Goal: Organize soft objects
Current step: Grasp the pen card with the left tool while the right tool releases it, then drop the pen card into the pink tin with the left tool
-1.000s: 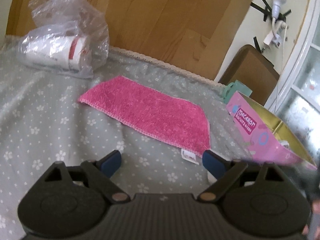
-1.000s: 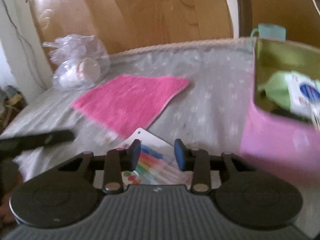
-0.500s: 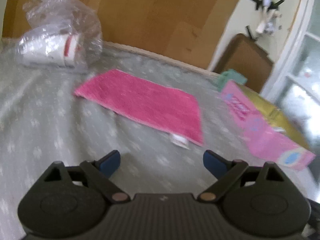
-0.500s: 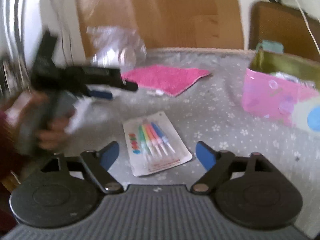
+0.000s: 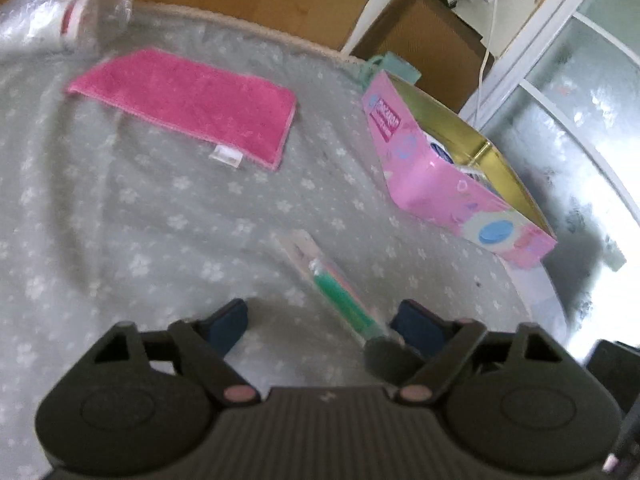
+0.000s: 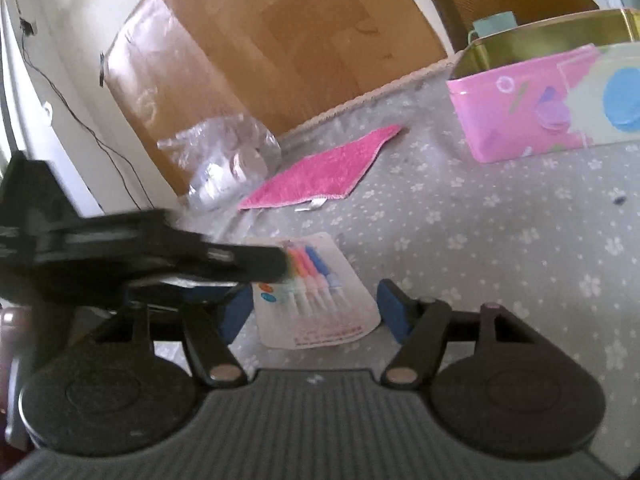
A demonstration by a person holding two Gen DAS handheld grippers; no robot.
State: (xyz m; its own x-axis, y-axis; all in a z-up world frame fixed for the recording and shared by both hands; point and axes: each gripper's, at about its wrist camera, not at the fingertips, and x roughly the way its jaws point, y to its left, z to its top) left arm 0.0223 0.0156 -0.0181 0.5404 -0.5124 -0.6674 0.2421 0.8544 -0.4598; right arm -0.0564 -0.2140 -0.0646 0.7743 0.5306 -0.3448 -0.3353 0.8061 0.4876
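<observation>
Both grippers, left (image 5: 318,320) and right (image 6: 314,310), have fingers released and hold nothing; flat pink terry cloth (image 5: 188,98) lies spread on the floral grey tabletop (image 5: 120,220), beside the open pink tin box (image 5: 452,176), likely its destination.

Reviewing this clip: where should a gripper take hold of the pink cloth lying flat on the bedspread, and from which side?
Probably the near corner by the white tag on the pink cloth. The cloth lies flat, so only an edge can be pinched; that corner faces the open left gripper with bare bedspread between. Come in low from the near side, one finger sliding under the hem.
</observation>
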